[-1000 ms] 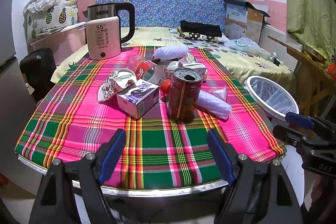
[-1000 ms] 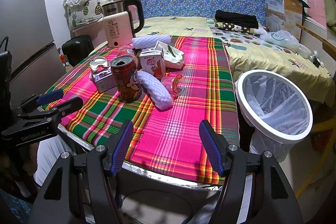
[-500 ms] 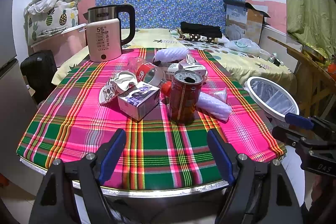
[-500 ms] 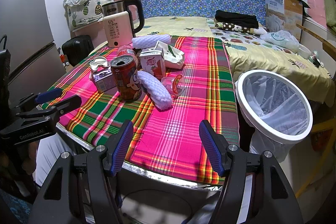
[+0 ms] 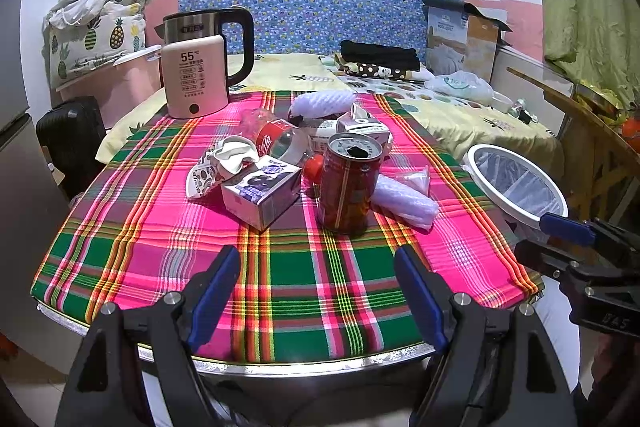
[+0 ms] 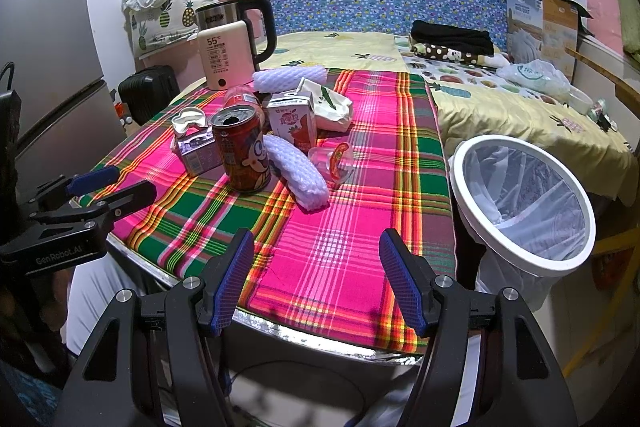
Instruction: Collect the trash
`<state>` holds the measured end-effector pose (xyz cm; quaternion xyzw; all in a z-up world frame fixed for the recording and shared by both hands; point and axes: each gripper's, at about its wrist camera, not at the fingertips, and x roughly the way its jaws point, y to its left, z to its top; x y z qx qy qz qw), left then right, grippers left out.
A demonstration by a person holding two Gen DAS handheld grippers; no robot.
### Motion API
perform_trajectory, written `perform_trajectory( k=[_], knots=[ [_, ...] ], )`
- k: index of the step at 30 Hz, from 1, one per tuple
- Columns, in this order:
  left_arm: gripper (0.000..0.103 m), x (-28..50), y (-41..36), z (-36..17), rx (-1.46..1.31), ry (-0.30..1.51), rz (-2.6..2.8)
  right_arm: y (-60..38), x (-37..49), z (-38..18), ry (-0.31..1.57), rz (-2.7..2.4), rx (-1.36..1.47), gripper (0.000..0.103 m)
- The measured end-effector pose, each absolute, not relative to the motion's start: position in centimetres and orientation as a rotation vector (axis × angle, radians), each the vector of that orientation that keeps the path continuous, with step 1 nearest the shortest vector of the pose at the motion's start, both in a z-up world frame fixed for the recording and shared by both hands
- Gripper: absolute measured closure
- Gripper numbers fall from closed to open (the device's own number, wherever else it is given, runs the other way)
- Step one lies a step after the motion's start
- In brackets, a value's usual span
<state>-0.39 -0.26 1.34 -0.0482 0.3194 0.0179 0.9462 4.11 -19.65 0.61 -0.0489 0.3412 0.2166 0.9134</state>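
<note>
A pile of trash lies mid-table on the plaid cloth: an open red can, a purple-white carton, a crumpled paper cup, a cola bottle, two white foam sleeves, a juice carton and a clear plastic wrapper. A white-rimmed bin with a liner stands at the table's right side. My left gripper is open and empty above the near table edge. My right gripper is open and empty, also at the near edge, left of the bin.
A pink-fronted electric kettle stands at the table's far left. Behind the table is a bed with folded clothes and a plastic bag. A fridge and a black suitcase stand left; a wooden table stands right.
Both grippers stay open and nearly still. The left wrist view has shifted slightly.
</note>
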Motion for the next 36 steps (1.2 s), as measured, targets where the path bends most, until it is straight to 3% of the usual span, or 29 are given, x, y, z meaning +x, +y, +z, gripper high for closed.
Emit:
perform_trajectory(
  k=[16, 36],
  knots=[
    [0.022, 0.5, 0.8, 0.6, -0.101, 0.661, 0.046, -19.0, 4.8, 0.1, 0.708, 0.463, -0.118, 0.036],
    [0.022, 5.2, 7.5, -1.9, -0.170, 0.712, 0.107, -12.8, 9.4, 0.0, 0.693, 0.615, -0.167, 0.036]
  ],
)
